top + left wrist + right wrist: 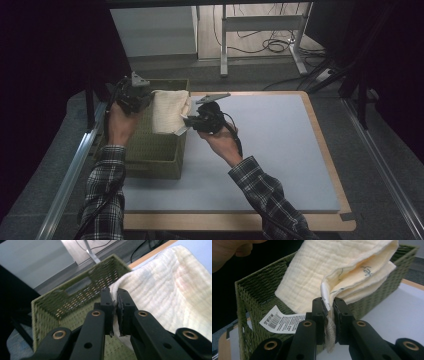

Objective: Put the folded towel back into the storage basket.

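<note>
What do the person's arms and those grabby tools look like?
Both arms wear dark plaid sleeves. The left gripper and right gripper are black, each with two chunky jaws dotted with brass-coloured rivets. Each carries a grey three-cornered plate and trails a black cable.

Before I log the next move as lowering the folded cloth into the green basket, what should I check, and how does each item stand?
1. Left gripper clamped on the cloth: ok.
2. Right gripper clamped on the cloth's edge: ok.
3. Cloth stays folded: ok.
4. Cloth over the green basket: not ok, it partly overhangs the right rim.
5. Basket floor free: cannot tell.
6. White label clear of the jaws: ok.
</note>
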A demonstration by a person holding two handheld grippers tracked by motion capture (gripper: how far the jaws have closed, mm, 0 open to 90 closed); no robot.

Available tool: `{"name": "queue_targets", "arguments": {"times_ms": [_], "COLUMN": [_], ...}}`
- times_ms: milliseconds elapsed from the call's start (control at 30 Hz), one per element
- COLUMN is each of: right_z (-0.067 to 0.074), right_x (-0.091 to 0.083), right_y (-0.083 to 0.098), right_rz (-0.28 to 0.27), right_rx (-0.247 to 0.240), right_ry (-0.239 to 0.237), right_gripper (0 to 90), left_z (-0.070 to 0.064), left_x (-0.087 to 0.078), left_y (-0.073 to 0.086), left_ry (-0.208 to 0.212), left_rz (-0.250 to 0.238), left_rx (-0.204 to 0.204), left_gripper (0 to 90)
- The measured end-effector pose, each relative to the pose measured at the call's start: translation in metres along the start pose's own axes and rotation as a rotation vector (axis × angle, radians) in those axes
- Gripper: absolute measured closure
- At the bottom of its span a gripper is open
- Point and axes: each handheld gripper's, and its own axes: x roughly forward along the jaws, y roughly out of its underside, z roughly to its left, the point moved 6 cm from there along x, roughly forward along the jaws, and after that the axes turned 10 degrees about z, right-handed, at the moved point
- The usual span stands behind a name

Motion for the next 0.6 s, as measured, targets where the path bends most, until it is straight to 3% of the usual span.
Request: {"name": "queue_targets", "arguments": {"times_ms": [200, 600], "right_z": [0.012, 0.049], "right_x": [0.021, 0.074], "right_y": [-0.007, -0.016], "right_rz": [0.025, 0.122], "right_rx": [-0.011, -0.091], "right_ry": [-0.01, -0.004], "right_gripper": [80.4, 80.4], "left_z": [0.014, 0.042], "left_x": [0.002, 0.009], "left_y": [0.015, 0.058], "left_ry": [-0.021, -0.044], "left_rz": [0.024, 0.073], "left_rx": [-0.019, -0.055], "left_gripper": [84.4, 84.3]}}
